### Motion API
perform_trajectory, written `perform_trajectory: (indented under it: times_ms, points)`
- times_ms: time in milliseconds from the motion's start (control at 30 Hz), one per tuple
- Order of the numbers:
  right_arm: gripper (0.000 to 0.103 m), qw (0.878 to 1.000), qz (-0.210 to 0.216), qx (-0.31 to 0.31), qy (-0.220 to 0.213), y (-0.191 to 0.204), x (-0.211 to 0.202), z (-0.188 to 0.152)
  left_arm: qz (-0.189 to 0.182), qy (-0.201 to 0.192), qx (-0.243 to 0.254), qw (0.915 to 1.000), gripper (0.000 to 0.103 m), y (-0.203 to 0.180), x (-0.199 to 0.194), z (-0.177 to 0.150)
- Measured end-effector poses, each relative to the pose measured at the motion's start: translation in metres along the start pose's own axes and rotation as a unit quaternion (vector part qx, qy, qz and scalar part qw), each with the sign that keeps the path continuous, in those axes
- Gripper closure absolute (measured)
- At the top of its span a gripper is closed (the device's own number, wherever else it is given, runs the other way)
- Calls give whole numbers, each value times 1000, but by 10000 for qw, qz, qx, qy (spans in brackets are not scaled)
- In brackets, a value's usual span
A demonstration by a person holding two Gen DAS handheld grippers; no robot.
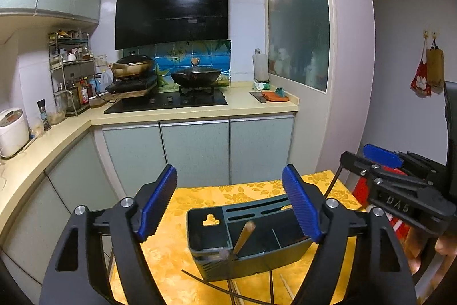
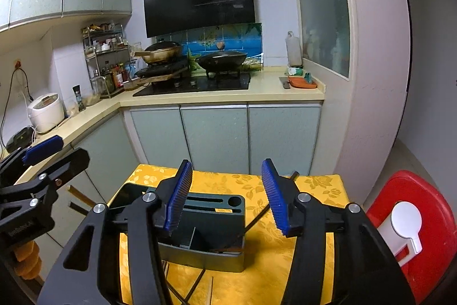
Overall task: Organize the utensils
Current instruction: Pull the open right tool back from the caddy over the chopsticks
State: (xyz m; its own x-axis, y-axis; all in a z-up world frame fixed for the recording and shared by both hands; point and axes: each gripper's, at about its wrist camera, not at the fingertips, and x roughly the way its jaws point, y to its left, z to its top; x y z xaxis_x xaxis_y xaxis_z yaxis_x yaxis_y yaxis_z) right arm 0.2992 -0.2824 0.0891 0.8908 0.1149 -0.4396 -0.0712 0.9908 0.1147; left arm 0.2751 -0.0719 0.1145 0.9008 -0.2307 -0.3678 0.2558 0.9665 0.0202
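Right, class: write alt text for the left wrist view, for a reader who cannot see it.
Open blue-padded left tongs hover over a dark utensil holder on a yellow floral tablecloth, a wooden handle standing inside. Loose chopsticks lie in front; the right tongs enter at right.

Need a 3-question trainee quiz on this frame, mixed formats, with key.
1. True or false: the left claw is shut on a chopstick.
2. What stands inside the holder? A) a wooden handle B) a knife C) nothing
3. Fill in: the holder sits on a ____ floral cloth.

Key: 1 false, both the left and the right claw are open and empty; 2 A; 3 yellow.
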Motion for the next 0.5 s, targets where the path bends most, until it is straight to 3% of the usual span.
perform_trajectory:
  times_ms: [300,500]
  points:
    - [54,9998,59,-20,-201,-6,-41,-21,-30,72,-33,10000,26,9,-24,-36]
    - [54,9995,20,-290,-153,-1,-63,-75,-26,308,80,9995,26,13,-39,-89]
